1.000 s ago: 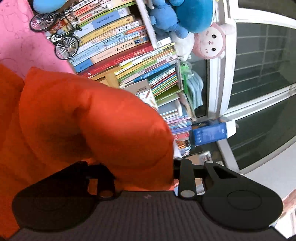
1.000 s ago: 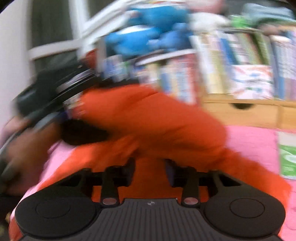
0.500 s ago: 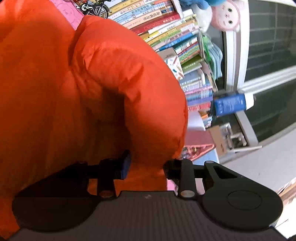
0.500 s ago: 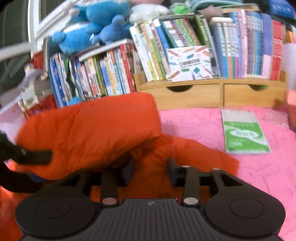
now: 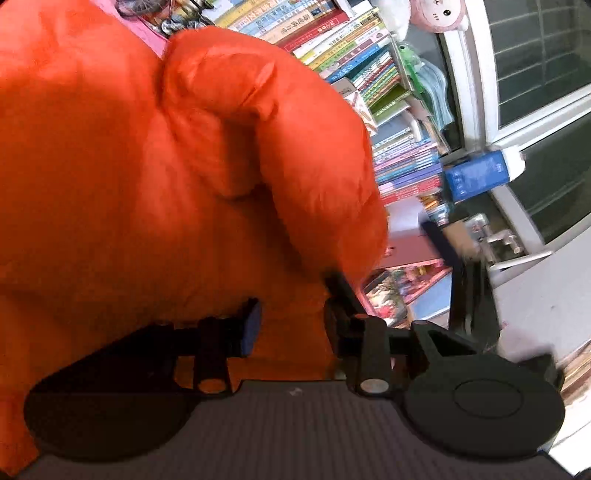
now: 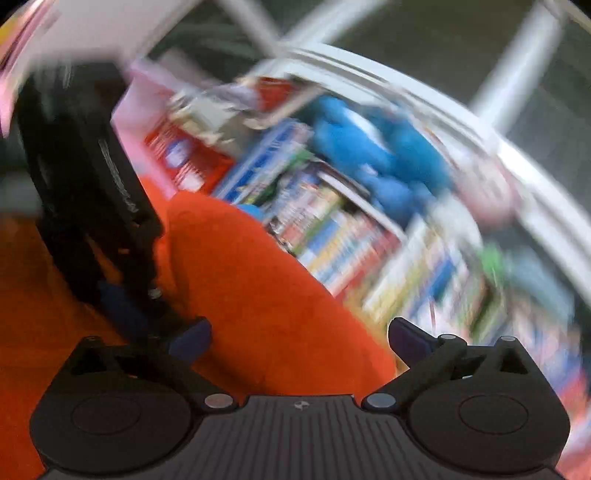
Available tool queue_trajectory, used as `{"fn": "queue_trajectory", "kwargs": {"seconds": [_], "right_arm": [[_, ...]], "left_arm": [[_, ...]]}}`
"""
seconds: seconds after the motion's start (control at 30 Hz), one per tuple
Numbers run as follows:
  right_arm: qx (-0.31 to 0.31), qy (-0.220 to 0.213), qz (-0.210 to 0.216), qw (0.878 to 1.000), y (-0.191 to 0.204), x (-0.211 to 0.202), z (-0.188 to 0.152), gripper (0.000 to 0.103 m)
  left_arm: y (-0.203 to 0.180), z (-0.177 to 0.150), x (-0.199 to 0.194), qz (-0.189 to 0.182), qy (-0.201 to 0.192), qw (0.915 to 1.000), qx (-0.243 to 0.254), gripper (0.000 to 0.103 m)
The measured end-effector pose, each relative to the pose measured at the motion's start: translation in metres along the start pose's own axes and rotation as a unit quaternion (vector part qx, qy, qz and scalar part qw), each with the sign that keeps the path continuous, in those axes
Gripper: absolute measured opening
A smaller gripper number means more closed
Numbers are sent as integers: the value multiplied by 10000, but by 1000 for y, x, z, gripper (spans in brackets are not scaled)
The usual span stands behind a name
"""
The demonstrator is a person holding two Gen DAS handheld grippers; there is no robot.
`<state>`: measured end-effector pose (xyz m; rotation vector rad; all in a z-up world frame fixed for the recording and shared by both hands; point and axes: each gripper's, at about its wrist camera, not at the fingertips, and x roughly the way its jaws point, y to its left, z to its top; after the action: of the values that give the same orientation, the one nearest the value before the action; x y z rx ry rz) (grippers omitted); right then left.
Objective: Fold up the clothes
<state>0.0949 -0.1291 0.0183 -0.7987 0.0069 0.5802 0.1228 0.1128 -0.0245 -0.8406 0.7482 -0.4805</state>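
The orange garment is a puffy, padded item that fills the left and centre of the left wrist view, bulging in rounded folds directly ahead of the left gripper. Fabric lies between that gripper's fingers, which stand narrowly apart with cloth pressed against both pads; the pictures do not settle whether the fabric is actually clamped. In the right wrist view the same garment lies between and ahead of the fingers of the right gripper, whose jaws stand wide apart with no cloth pinched. No brand or label can be read on the garment. The left wrist view is sharp enough to show rows of books with coloured spines bearing print too small to read, a pink plush toy above them, a blue box with small white lettering that is not legible, a white window frame and a metal window handle. The right wrist view is heavily motion-blurred; it shows a blue plush toy, smeared book spines and, at its left, the black body of the other gripper resting against the orange fabric, none of which appears this way in the left wrist view. A strip of pink surface shows beyond the garment's upper edge.
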Motion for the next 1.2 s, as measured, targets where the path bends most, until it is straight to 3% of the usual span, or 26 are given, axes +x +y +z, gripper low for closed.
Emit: {"fn": "queue_trajectory", "kwargs": {"seconds": [0.03, 0.07, 0.1, 0.17, 0.2, 0.3, 0.33, 0.43, 0.6, 0.73, 0.83, 0.93, 1.03, 1.13, 1.2], "right_arm": [[-150, 83, 24, 9999, 3, 12, 4, 103], [19, 278, 137, 9995, 0, 22, 7, 93], [189, 474, 250, 9984, -3, 31, 9, 55], [522, 792, 407, 9947, -8, 47, 13, 19], [673, 728, 275, 9947, -11, 46, 13, 16], [1175, 473, 15, 9919, -22, 37, 16, 13], [1281, 381, -49, 9910, -26, 34, 18, 13], [1529, 170, -123, 9880, -41, 24, 27, 12], [1922, 147, 62, 9812, -53, 20, 30, 12], [1971, 287, 295, 9795, -42, 17, 22, 11], [1914, 392, 469, 9796, -27, 11, 13, 11], [1852, 555, 732, 9784, -6, 4, 2, 12], [1846, 702, 936, 9758, 9, -1, -6, 13], [1883, 734, 1118, 9730, 15, -4, -6, 15], [1887, 720, 1416, 9691, 17, -5, -5, 20]], "left_arm": [[-1, 0, -10, 110, -129, 9998, 72, 40], [0, 1, -21, 37, -243, 9997, 60, 46], [3, 5, -32, -166, -354, 9992, -45, 58], [9, 15, -49, -476, -612, 9965, -321, 70], [13, 21, -54, -592, -701, 9946, -483, 76], [24, 40, -47, -808, -640, 9897, -991, 78], [24, 45, -39, -706, -535, 9907, -1029, 78], [20, 58, -10, -140, -190, 9955, -918, 78], [6, 90, 14, 829, -183, 9936, -745, 78], [-20, 85, 5, 1649, -21, 9863, 44, 79], [-33, 54, -6, 2001, 151, 9762, 827, 88], [-38, 17, -18, 2258, 260, 9636, 1409, 89], [-59, -3, -40, 2650, 46, 9519, 1540, 89], [-88, -9, -71, 2339, -702, 9550, 1684, 91], [-101, -9, -77, 2231, -1095, 9499, 1894, 103]]}}
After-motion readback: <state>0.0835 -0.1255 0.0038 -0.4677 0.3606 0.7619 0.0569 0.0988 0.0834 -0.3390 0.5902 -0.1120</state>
